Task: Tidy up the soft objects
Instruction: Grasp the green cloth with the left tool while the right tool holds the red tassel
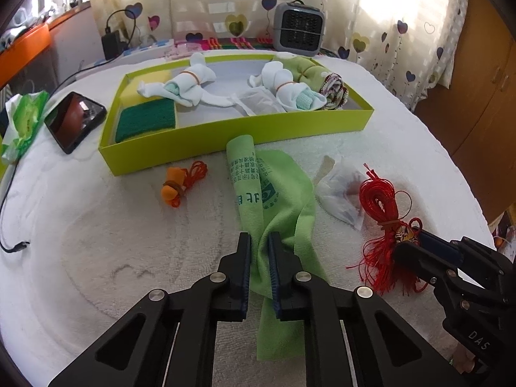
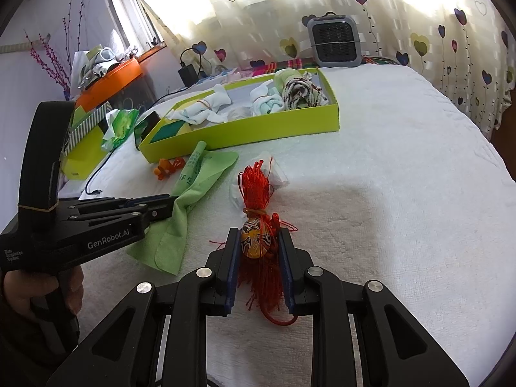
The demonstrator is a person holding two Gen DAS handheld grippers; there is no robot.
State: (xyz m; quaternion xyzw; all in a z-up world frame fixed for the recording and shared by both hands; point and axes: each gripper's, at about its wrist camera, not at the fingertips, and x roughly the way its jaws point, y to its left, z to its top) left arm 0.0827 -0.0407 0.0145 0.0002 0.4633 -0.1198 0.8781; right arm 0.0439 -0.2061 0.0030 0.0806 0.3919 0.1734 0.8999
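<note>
Two grippers each clamp a soft item on the white towel (image 1: 96,258), in front of the green tray (image 1: 225,142). The left gripper (image 1: 259,242) pinches the limp, light green cloth (image 1: 274,193) mid-fold; the free ends will likely drape. The right gripper (image 2: 259,238) grips the red tassel (image 2: 256,190) at its painted bead (image 2: 254,235), the firmest hold.

The printed characters on the green cloth (image 1: 258,193) are too small to read — part of it lies hidden between the left claw (image 1: 259,242). The hand (image 2: 48,293) is cut off by the picture's edge. The clear bag's (image 1: 338,193) contents are blurred.
</note>
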